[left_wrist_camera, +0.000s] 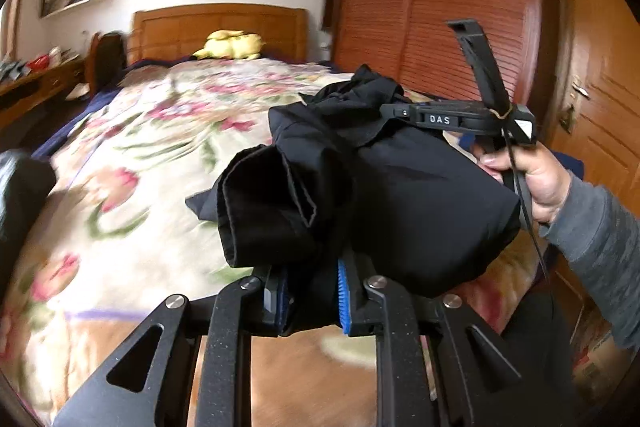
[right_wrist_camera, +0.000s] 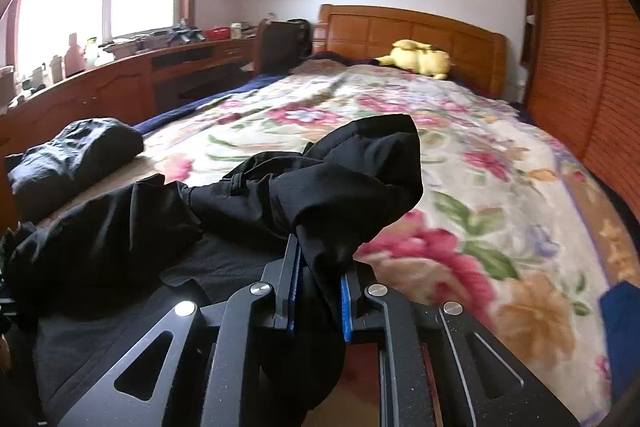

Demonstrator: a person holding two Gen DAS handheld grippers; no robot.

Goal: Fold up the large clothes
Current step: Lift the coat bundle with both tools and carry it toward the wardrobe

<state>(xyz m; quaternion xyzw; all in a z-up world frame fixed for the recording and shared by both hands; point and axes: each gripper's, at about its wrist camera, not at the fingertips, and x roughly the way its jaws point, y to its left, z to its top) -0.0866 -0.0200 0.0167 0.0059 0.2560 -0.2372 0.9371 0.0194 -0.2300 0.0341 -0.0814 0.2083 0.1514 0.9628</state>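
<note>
A large black garment (left_wrist_camera: 380,183) hangs bunched above a bed with a floral quilt (left_wrist_camera: 132,155). My left gripper (left_wrist_camera: 312,301) is shut on a fold of it, blue pads pinching the cloth. The right gripper's body (left_wrist_camera: 460,117) shows in the left wrist view, held by a hand at the garment's far side. In the right wrist view my right gripper (right_wrist_camera: 318,301) is shut on the black garment (right_wrist_camera: 320,183), which trails left and down over the bed's near edge. The quilt (right_wrist_camera: 460,155) spreads beyond it.
A second dark bundle of cloth (right_wrist_camera: 76,155) lies at the bed's left edge. A yellow plush toy (right_wrist_camera: 416,59) sits by the wooden headboard (right_wrist_camera: 416,31). A wooden desk (right_wrist_camera: 120,83) runs along the left, a slatted wardrobe (right_wrist_camera: 580,67) on the right.
</note>
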